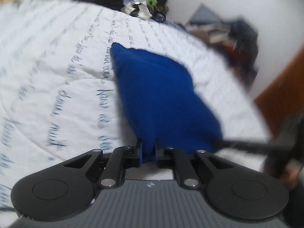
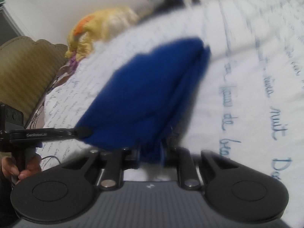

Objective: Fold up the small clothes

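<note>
A blue cloth garment (image 1: 161, 98) hangs stretched over a white bedspread printed with blue script (image 1: 57, 76). My left gripper (image 1: 148, 152) is shut on one edge of the cloth. My right gripper (image 2: 152, 155) is shut on another edge of the same blue cloth (image 2: 144, 91), which looks doubled over. In the right wrist view the left gripper's fingertip (image 2: 83, 131) pinches the cloth's near left corner. In the left wrist view the right gripper's finger (image 1: 247, 144) reaches the cloth's right corner. Both views are blurred by motion.
A pile of dark and orange clothes (image 1: 133, 0) lies at the bed's far edge. More clutter (image 1: 237, 38) sits beside a white wall. A yellow cloth (image 2: 102, 24) and an olive cushion (image 2: 26, 62) lie left of the bed. A brown wooden panel (image 1: 285, 87) stands right.
</note>
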The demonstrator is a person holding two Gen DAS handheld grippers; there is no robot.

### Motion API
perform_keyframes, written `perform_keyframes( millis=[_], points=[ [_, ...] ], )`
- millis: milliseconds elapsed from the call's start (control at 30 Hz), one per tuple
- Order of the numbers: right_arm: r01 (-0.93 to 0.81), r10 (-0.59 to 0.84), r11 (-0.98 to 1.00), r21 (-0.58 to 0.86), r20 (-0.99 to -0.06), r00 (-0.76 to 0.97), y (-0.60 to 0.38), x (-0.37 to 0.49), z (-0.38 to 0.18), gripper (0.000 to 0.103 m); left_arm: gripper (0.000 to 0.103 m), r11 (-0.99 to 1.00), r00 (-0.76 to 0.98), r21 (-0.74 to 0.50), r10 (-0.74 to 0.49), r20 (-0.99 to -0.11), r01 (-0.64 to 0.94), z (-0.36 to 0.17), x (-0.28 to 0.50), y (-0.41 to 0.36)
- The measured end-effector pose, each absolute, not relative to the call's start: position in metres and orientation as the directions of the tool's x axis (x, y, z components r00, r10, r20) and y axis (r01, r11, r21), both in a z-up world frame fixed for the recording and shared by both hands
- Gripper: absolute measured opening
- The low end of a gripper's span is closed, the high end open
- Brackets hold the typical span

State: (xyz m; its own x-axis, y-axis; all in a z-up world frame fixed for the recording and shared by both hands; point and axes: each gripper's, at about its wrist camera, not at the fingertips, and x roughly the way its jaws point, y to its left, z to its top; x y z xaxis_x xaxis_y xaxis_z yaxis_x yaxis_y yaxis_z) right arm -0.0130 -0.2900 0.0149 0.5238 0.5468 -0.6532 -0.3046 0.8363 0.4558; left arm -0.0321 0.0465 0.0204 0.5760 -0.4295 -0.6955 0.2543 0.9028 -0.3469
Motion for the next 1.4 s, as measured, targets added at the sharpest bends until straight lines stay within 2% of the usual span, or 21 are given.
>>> perform_keyframes(
  millis=[33, 67, 100, 200, 233, 267, 333, 433, 467, 533, 667, 800, 933, 967, 1000, 1033, 1067, 1133, 1233, 1300, 1400],
  points=[
    [-0.293, 0.518, 0.855, 0.428, -0.677, 0.523, -0.291, -0.014, 0.008, 0.022, 0.030, 0.926, 0.590, -0.283, -0.376, -0.714, 0.249, 0.015, -0.034, 0.044],
    [-0.290, 0.527, 0.849, 0.442, -0.665, 0.530, -0.295, -0.017, 0.005, 0.024, 0.040, 0.939, 0.611, -0.244, -0.342, -0.714, 0.241, 0.014, -0.037, 0.043],
    [-0.276, 0.539, 0.839, 0.469, -0.652, 0.533, -0.298, -0.019, 0.006, 0.027, 0.044, 0.943, 0.644, -0.229, -0.332, -0.689, 0.241, 0.018, -0.041, 0.043],
    [-0.259, 0.507, 0.851, 0.456, -0.590, 0.628, -0.300, -0.021, 0.031, 0.034, 0.070, 0.935, 0.746, -0.187, -0.354, -0.564, 0.302, 0.042, -0.058, 0.031],
    [-0.279, 0.508, 0.848, 0.451, -0.540, 0.672, -0.298, -0.019, 0.040, 0.046, 0.081, 0.930, 0.763, -0.147, -0.360, -0.537, 0.336, 0.047, -0.060, 0.020],
    [-0.301, 0.516, 0.842, 0.447, -0.507, 0.690, -0.292, -0.013, 0.047, 0.065, 0.084, 0.927, 0.770, -0.100, -0.358, -0.529, 0.362, 0.050, -0.058, 0.006],
    [-0.348, 0.537, 0.835, 0.427, -0.492, 0.685, -0.271, 0.009, 0.053, 0.075, 0.081, 0.920, 0.745, -0.055, -0.348, -0.569, 0.388, 0.039, -0.042, -0.020],
    [-0.381, 0.494, 0.869, 0.314, -0.575, 0.652, -0.231, 0.051, 0.037, 0.073, 0.076, 0.935, 0.700, -0.010, -0.273, -0.660, 0.355, 0.006, -0.016, -0.042],
    [-0.373, 0.435, 0.897, 0.240, -0.635, 0.638, -0.220, 0.063, 0.023, 0.073, 0.080, 0.933, 0.725, 0.009, -0.275, -0.632, 0.361, 0.002, -0.019, -0.044],
    [-0.410, 0.404, 0.902, 0.134, -0.591, 0.698, -0.217, 0.059, 0.002, 0.079, 0.080, 0.935, 0.739, 0.012, -0.272, -0.617, 0.354, 0.000, -0.025, -0.044],
    [-0.328, 0.385, 0.921, 0.210, -0.606, 0.696, -0.233, 0.041, 0.015, 0.080, 0.080, 0.935, 0.739, 0.004, -0.278, -0.614, 0.355, 0.000, -0.029, -0.041],
    [-0.286, 0.372, 0.928, 0.239, -0.557, 0.742, -0.256, -0.011, 0.022, 0.085, 0.081, 0.934, 0.740, 0.004, -0.280, -0.611, 0.356, 0.001, -0.032, -0.038],
    [-0.262, 0.319, 0.947, 0.186, -0.645, 0.695, -0.261, -0.039, 0.000, 0.086, 0.081, 0.939, 0.745, 0.009, -0.267, -0.612, 0.344, 0.003, -0.045, -0.035],
    [-0.271, 0.299, 0.952, 0.143, -0.628, 0.718, -0.259, -0.048, -0.003, 0.090, 0.082, 0.940, 0.749, 0.011, -0.265, -0.607, 0.341, 0.005, -0.052, -0.033],
    [-0.267, 0.271, 0.958, 0.104, -0.628, 0.729, -0.256, -0.055, -0.005, 0.095, 0.085, 0.942, 0.757, 0.016, -0.259, -0.600, 0.335, 0.006, -0.060, -0.028],
    [-0.264, 0.253, 0.961, 0.080, -0.640, 0.726, -0.253, -0.058, -0.008, 0.100, 0.095, 0.944, 0.763, 0.026, -0.248, -0.597, 0.328, 0.006, -0.067, -0.023],
    [-0.263, 0.236, 0.963, 0.052, -0.631, 0.739, -0.250, -0.063, -0.010, 0.101, 0.099, 0.947, 0.767, 0.043, -0.231, -0.599, 0.319, 0.004, -0.075, -0.017],
    [-0.252, 0.201, 0.968, 0.011, -0.637, 0.744, -0.244, -0.067, -0.011, 0.103, 0.100, 0.956, 0.766, 0.072, -0.181, -0.616, 0.284, -0.001, -0.091, -0.004],
    [-0.207, 0.173, 0.978, 0.023, -0.641, 0.748, -0.242, -0.069, -0.012, 0.103, 0.103, 0.973, 0.737, 0.010, -0.169, -0.655, 0.232, -0.004, -0.102, 0.015],
    [-0.178, 0.153, 0.984, 0.025, -0.641, 0.752, -0.240, -0.069, -0.012, 0.103, 0.103, 0.978, 0.736, 0.022, -0.141, -0.663, 0.207, 0.002, -0.101, 0.017],
    [-0.132, 0.118, 0.991, 0.026, -0.640, 0.759, -0.235, -0.067, -0.013, 0.103, 0.103, 0.978, 0.725, -0.018, -0.165, -0.668, 0.206, 0.005, -0.090, 0.013]
  ],
)
